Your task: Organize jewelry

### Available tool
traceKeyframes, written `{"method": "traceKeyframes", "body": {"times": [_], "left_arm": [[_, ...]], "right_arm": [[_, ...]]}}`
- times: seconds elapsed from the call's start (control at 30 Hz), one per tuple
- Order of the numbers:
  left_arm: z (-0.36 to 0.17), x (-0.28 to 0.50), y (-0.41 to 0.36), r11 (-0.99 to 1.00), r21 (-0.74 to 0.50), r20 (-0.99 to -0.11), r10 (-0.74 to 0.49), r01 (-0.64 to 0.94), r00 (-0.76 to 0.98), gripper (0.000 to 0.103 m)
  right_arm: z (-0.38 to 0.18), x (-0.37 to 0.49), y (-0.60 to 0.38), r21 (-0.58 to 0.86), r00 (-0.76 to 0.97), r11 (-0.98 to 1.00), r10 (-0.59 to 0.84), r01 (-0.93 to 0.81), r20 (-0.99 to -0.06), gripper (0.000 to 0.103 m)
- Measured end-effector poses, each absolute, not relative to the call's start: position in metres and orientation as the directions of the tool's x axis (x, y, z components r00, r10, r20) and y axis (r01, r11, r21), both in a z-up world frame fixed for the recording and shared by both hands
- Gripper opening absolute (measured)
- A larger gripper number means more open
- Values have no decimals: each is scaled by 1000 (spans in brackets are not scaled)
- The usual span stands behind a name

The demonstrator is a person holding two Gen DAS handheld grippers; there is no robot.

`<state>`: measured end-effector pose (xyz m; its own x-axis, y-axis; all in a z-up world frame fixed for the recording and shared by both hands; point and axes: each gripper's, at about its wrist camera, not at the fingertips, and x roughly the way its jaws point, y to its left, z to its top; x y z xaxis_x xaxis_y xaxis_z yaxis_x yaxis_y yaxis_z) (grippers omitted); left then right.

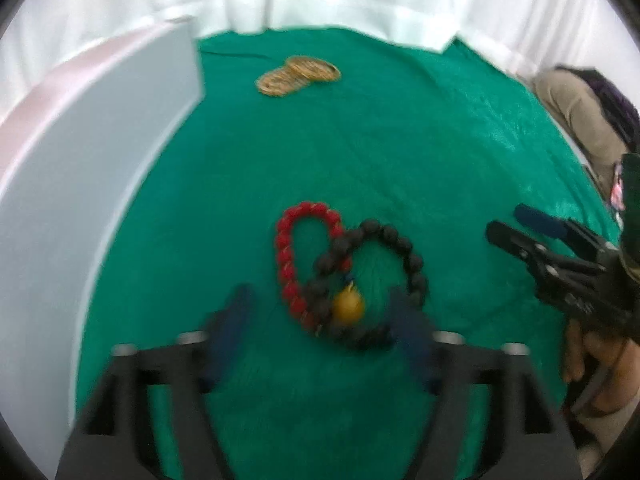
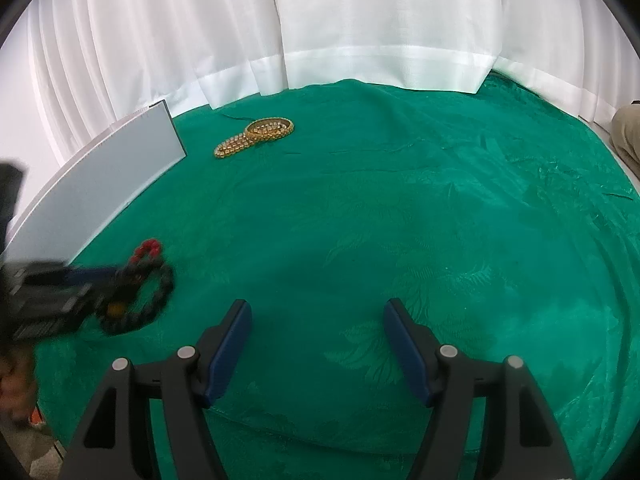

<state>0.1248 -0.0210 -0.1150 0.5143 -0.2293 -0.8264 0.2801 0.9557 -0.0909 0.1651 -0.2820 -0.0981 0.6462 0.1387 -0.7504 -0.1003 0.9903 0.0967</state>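
Left tongs [image 1: 320, 312] gape wide around the tangled red bracelet [image 1: 292, 256] and black bracelet [image 1: 384, 264]; next, pinch one. Right tongs [image 2: 318, 320] wait open, empty.

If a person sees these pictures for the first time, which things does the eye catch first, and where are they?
First, the red bracelet and black bracelet overlapping on the green cloth, with a yellow bead, between the fingers of the open left tool. Next, the gold bangles at the far side, near the grey board.

text: none legible | labels: none | left wrist view blurred, possibly hiding small print
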Motion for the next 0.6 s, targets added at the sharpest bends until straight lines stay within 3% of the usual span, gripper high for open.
{"method": "traceKeyframes", "body": {"times": [0.4,0.6], "left_arm": [[-125,109,35,964,-237,-800,-262,116,540,86],[-122,105,29,966,-231,-793,-256,116,553,86]], "right_arm": [[-98,164,-278,74,645,992,121,-101,-755,70],[-97,164,-279,74,645,992,122,-101,-755,70]]}}
